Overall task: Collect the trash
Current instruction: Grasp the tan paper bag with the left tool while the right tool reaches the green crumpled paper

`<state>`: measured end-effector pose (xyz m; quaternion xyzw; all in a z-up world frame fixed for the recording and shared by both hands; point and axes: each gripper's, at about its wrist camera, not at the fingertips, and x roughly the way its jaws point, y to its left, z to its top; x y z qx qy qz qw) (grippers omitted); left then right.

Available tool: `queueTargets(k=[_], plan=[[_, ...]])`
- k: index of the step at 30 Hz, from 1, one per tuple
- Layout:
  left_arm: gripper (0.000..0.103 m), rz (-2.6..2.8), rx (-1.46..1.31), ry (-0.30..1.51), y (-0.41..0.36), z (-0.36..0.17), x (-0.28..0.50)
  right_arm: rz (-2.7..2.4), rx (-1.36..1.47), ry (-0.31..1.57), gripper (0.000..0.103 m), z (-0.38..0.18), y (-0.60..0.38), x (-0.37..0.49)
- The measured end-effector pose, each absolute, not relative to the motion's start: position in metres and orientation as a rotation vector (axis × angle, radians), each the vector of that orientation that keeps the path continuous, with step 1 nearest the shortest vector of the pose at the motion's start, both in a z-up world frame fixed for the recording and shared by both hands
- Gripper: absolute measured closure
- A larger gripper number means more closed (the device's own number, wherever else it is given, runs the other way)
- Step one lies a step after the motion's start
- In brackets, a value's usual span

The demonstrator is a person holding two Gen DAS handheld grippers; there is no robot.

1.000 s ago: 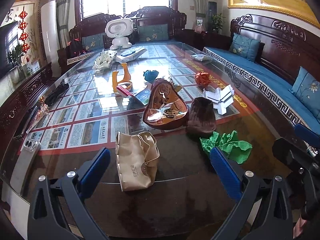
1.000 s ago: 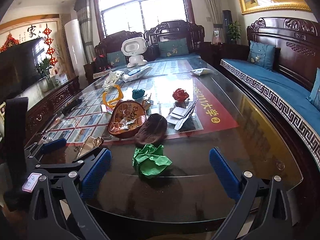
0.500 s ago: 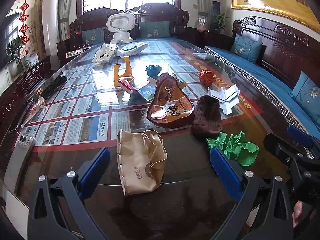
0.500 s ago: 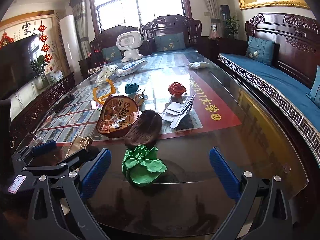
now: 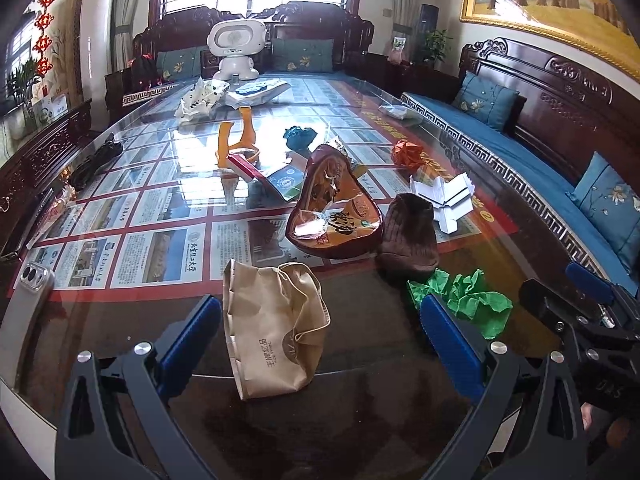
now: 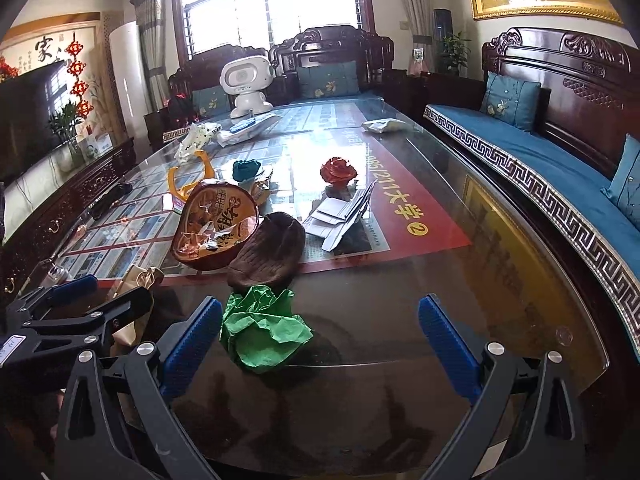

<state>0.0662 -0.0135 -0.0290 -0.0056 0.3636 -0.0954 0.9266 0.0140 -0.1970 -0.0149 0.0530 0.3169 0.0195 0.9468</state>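
A long glass-topped table (image 5: pixel 120 320) fills the room, flanked by a carved sofa (image 6: pixel 560 168) with blue cushions. Printed sheets lie under the glass. A white robot toy (image 5: pixel 236 50) stands at the far end.

Both grippers hover over the near edge, jaws spread wide and holding nothing. The left gripper (image 5: pixel 320 334) frames a tan paper bag (image 5: pixel 276 328), which lies on its side on the glass between the blue pads without touching either. The right gripper (image 6: pixel 320 336) has a crumpled green paper (image 6: pixel 262 330) just beside its left pad; its right pad stands over bare glass.

Beyond the bag lies a squashed red noodle bowl (image 5: pixel 334 210), with a brown sock (image 5: pixel 408 234) touching its right side. The green paper sits just in front of the sock. To the sock's right are folded white papers (image 5: pixel 444 198). Farther back sit an orange-red paper ball (image 5: pixel 406 154), a teal wad (image 5: pixel 300 136), an orange plastic piece (image 5: pixel 240 136) and a white wrapper (image 5: pixel 200 98). A phone (image 5: pixel 24 304) lies at the left edge.
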Motion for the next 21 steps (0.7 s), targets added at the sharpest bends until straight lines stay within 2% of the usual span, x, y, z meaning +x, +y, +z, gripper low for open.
queueTargets(k=[12, 13, 17, 21], plan=[[0.006, -0.146, -0.008, 0.814, -0.014, -0.051, 0.089, 0.062, 0.083, 0.664, 0.008, -0.022, -0.188, 0.023], [0.008, -0.146, -0.010, 0.822, -0.014, -0.053, 0.090, 0.063, 0.084, 0.667, 0.008, -0.023, -0.188, 0.023], [0.034, -0.136, -0.024, 0.861, -0.010, -0.061, 0.097, 0.072, 0.087, 0.670, 0.008, -0.024, -0.185, 0.025], [0.043, -0.133, -0.024, 0.862, -0.008, -0.060, 0.100, 0.079, 0.087, 0.673, 0.008, -0.025, -0.182, 0.027]])
